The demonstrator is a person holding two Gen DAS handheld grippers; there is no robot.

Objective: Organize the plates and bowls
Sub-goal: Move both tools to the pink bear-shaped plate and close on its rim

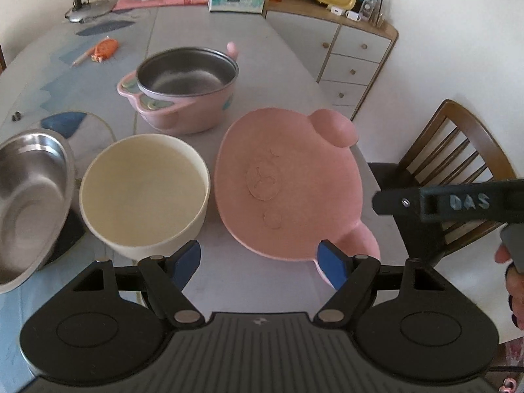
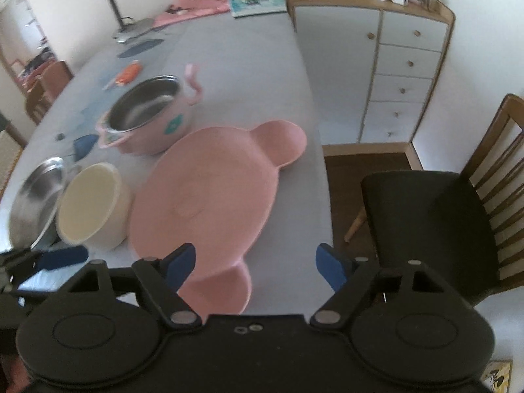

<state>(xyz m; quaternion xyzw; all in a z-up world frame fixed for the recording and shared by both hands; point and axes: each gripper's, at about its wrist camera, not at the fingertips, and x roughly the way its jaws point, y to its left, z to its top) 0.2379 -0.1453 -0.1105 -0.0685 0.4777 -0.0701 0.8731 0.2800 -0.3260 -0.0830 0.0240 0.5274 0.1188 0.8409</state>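
Both your left tongs point(image 1: 258, 260) and right tongs point(image 2: 255, 267) hang released, holding nothing. The pink bear plate point(image 1: 288, 183) lies flat on the bench point(image 1: 249, 65), the cream bowl point(image 1: 144, 193) just left of it, the steel dish point(image 1: 29, 196) further left and tilted, apparently propped on something dark; the pink pot point(image 1: 186, 88) sits behind the plate.

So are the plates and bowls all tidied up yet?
Not yet. Nothing looks stacked: the pink bear plate, cream bowl, steel bowl and pink pot sit separately on the table. Nothing is in hand either; the left gripper and right gripper have open, empty jaws. All the gathering is left.
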